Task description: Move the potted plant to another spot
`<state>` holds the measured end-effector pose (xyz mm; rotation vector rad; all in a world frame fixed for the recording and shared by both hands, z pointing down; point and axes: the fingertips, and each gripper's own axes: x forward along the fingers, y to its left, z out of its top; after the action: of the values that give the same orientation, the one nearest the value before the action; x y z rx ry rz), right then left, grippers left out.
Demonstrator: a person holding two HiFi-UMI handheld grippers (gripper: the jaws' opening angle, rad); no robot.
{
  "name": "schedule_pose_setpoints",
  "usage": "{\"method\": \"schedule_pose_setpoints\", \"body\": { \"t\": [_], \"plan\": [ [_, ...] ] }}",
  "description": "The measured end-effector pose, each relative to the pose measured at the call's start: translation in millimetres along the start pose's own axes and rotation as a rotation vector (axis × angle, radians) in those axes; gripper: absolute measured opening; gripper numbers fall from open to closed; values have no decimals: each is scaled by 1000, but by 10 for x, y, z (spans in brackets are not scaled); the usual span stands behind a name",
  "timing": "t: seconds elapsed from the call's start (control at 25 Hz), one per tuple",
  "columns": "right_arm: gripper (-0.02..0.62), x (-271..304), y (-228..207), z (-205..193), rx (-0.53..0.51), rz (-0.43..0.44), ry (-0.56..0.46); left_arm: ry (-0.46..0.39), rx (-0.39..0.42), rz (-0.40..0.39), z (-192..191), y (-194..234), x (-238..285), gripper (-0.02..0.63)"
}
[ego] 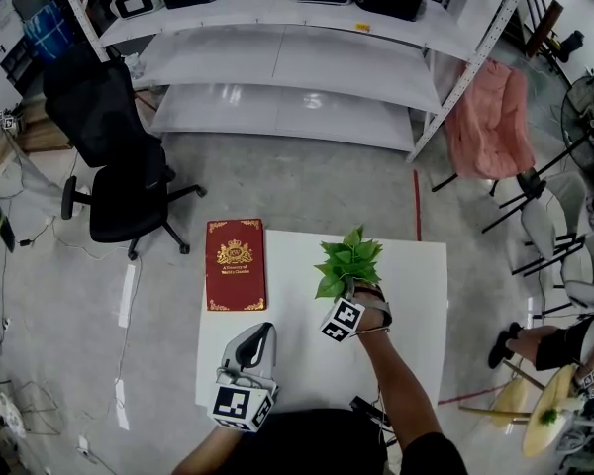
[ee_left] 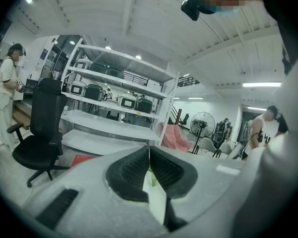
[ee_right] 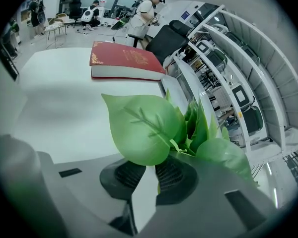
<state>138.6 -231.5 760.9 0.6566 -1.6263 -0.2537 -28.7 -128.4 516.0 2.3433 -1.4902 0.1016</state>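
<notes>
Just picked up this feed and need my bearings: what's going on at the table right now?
A person is working two handheld grippers over a white table. The right gripper is at the potted plant near the table's far edge, its fingers pushed in under the leaves. The leaves hide the tips, so a grip cannot be confirmed. The left gripper is shut and empty at the near-left corner. A red book lies at the table's left edge.
</notes>
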Motion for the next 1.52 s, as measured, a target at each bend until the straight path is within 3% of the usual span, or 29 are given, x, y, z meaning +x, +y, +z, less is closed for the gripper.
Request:
{"method": "schedule_pose_setpoints", "body": {
  "t": [0.8,1.52],
  "plan": [
    [51,-100,72,162,-45,-19,-30,-35,-11,57,43,80,-307,20],
    [51,-129,197,709,-112,-19,-93,-67,-31,150,87,408,-713,20]
  ]
}}
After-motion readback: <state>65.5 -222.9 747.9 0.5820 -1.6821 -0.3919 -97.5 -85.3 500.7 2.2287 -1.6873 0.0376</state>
